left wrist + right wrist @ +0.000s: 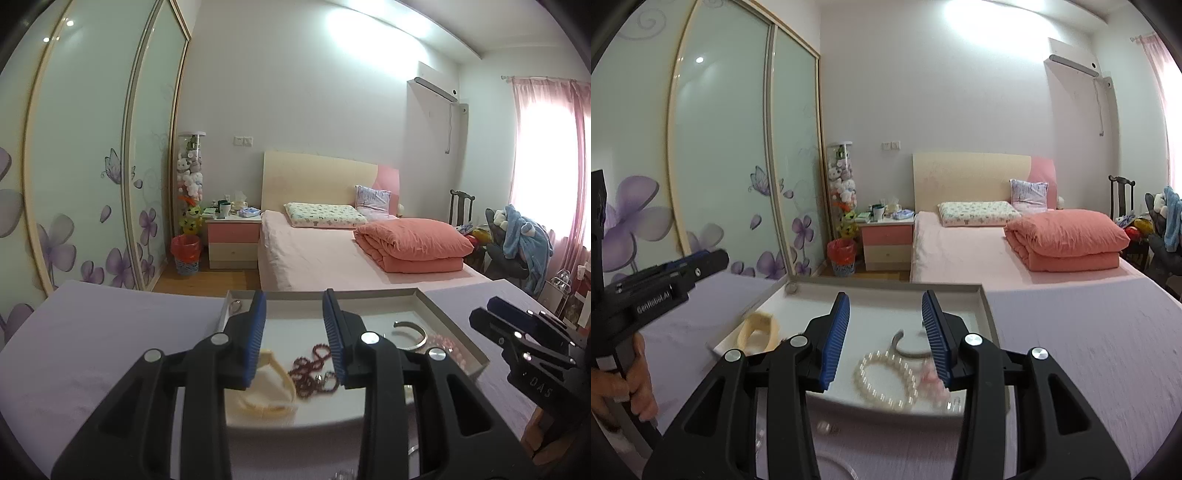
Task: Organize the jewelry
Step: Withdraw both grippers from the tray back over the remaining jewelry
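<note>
Looking along the left gripper [295, 332], its blue pads stand apart with nothing held between them, over a shallow white tray [458, 317] on a lilac-covered table [110, 332]; in the tray lie a cream bangle [273, 384], a dark red bead strand [314, 365] and a silver cuff [410, 334]. From the right wrist, the right gripper [886, 334] is likewise part open and empty above a pearl necklace [886, 380] and the cuff, with the cream bangle toward the tray's left side.
</note>
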`<state>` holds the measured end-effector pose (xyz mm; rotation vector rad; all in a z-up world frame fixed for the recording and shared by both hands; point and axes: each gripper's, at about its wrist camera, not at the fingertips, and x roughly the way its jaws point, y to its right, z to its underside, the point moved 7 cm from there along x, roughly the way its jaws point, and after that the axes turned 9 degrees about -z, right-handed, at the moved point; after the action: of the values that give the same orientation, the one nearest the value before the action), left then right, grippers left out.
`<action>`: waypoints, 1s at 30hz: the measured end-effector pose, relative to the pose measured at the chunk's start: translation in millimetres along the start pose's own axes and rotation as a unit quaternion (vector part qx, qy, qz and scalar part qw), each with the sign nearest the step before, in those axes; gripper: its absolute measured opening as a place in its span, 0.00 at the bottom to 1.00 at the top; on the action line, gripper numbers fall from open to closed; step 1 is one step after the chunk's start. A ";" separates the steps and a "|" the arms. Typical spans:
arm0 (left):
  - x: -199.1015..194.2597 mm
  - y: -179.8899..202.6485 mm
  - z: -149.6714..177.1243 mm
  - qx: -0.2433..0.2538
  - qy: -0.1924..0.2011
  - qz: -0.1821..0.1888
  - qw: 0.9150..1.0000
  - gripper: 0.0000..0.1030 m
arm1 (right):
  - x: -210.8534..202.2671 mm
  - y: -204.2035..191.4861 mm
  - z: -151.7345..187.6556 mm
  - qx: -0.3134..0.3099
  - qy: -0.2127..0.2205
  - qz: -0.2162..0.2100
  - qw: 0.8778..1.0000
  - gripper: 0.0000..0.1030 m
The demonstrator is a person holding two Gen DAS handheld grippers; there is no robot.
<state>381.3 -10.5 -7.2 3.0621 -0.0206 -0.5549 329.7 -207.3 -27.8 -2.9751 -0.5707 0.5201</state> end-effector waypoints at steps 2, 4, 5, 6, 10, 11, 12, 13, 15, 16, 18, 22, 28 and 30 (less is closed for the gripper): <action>-11.7 -3.2 4.2 0.000 -0.001 0.000 1.000 0.32 | -7.3 -4.5 6.8 0.000 -0.010 -0.002 1.000 0.41; -25.2 -9.1 9.1 0.001 -0.001 0.000 1.000 0.32 | -16.8 -8.5 16.7 0.001 -0.025 -0.004 1.000 0.41; -31.4 -11.4 11.5 0.002 -0.002 0.000 1.000 0.32 | -22.2 -10.7 21.5 0.000 -0.031 -0.004 1.000 0.41; -39.8 -14.5 15.2 0.002 -0.002 -0.002 1.000 0.34 | -26.1 -12.7 24.9 -0.001 -0.036 -0.003 0.999 0.41; -68.0 -27.1 30.3 -0.002 -0.007 -0.006 1.000 0.36 | -43.1 -17.9 44.6 0.001 -0.068 -0.001 0.998 0.41; -74.7 -29.8 35.4 -0.001 -0.011 -0.007 1.000 0.37 | -45.1 -18.8 48.5 0.002 -0.077 0.000 0.997 0.41; -79.0 -32.0 38.9 -0.001 -0.014 -0.008 1.000 0.37 | -48.4 -20.3 53.9 0.003 -0.085 0.001 0.996 0.41; -83.2 -34.6 42.4 -0.001 -0.016 -0.009 1.000 0.38 | -51.0 -21.5 59.0 0.003 -0.095 0.003 0.995 0.41; -89.5 -40.2 49.6 -0.003 -0.021 -0.013 1.000 0.41 | -54.2 -22.8 67.0 0.005 -0.111 0.007 0.994 0.41; -91.3 -42.7 53.0 -0.003 -0.024 -0.015 1.000 0.41 | -55.6 -23.9 71.1 0.008 -0.120 0.008 0.993 0.41; -92.6 -47.9 58.2 -0.002 -0.029 -0.023 0.999 0.41 | -56.5 -25.0 77.7 0.012 -0.140 0.010 0.990 0.41; -87.8 -55.4 62.7 -0.010 -0.043 -0.028 0.999 0.41 | -45.8 -27.4 93.0 0.014 -0.191 0.007 0.981 0.41; -85.0 -51.0 67.6 -0.003 -0.052 -0.023 0.998 0.42 | -22.9 -28.8 102.5 0.020 -0.235 0.005 0.972 0.34; -84.4 -49.7 68.3 -0.002 -0.054 -0.022 0.998 0.42 | -16.0 -28.3 106.0 0.025 -0.250 0.003 0.968 0.29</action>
<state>278.7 38.9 -43.2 3.0326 0.0450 -0.7206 269.9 -186.6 -118.8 -2.7899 -0.5648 1.2815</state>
